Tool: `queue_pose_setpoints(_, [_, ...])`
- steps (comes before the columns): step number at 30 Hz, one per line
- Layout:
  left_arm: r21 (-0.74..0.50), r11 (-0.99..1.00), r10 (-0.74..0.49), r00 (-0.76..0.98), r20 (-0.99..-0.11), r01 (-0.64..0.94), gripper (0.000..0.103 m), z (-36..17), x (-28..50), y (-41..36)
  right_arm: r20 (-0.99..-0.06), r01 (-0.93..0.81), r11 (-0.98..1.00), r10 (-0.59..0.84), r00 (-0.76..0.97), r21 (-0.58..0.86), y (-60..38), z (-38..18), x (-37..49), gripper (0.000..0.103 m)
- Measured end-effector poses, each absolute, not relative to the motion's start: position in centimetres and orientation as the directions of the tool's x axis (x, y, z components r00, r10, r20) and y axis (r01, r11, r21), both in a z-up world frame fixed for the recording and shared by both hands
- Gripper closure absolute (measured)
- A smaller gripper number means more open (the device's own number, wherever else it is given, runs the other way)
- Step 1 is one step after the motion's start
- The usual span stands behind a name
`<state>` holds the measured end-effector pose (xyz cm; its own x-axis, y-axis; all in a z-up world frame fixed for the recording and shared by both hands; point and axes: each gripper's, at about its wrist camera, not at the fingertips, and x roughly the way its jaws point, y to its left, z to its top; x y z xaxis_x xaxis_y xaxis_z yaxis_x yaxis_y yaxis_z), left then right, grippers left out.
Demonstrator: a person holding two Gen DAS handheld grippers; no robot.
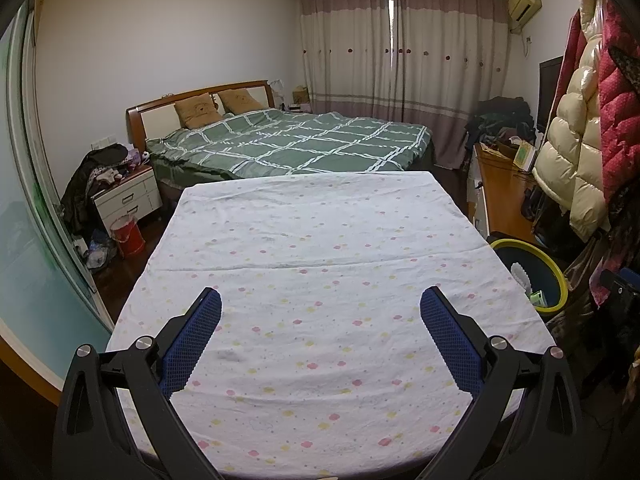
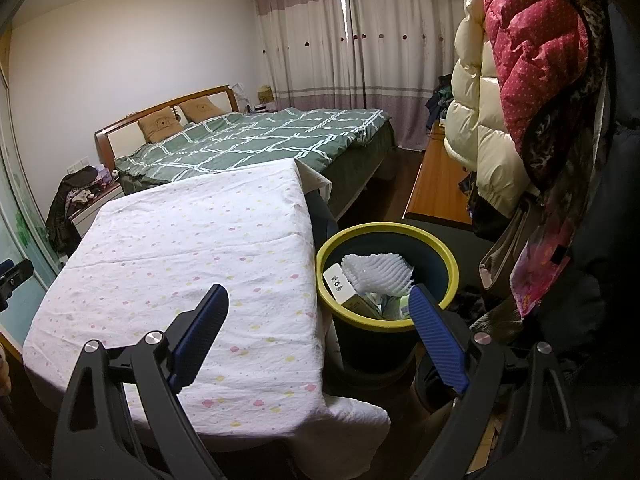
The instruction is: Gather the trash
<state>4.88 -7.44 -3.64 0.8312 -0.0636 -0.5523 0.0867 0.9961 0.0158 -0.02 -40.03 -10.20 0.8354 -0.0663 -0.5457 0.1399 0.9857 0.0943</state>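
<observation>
A dark bin with a yellow-green rim [image 2: 448, 268] stands on the floor right of a table covered in a white flowered cloth [image 2: 192, 248]. Inside the bin lie a white foam net [image 2: 378, 270], a white box [image 2: 338, 282] and other wrappers. In the left wrist view the bin [image 1: 554, 272] shows at the table's right edge. My left gripper [image 1: 320, 300] is open and empty above the flowered cloth [image 1: 320, 240]. My right gripper [image 2: 318, 298] is open and empty, its right finger over the bin's near rim. No loose trash shows on the cloth.
A bed with a green checked quilt [image 1: 288, 140] lies behind the table. A white nightstand [image 1: 128, 196] and a red bucket [image 1: 128, 234] stand at left. Puffy coats [image 2: 520, 92] hang at right over a wooden cabinet [image 2: 440, 184]. Curtains [image 1: 400, 48] cover the far wall.
</observation>
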Motion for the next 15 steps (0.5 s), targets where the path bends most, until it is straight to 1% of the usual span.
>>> queue_pose_setpoints(9, [0.015,0.996,-0.068,0.826,-0.560,0.092,0.005,-3.72,4.98,-7.70,-0.550,0.140,0.986,-0.066,0.833,0.094,-39.94,-10.46,-0.01,0.016])
queue_pose_setpoints(15, [-0.010,0.994,-0.098,0.814,-0.573,0.113,0.005,-3.95,5.24,-7.78,-0.555,0.138,0.986,-0.063,0.830,0.095,-39.95,-10.55,0.21,0.016])
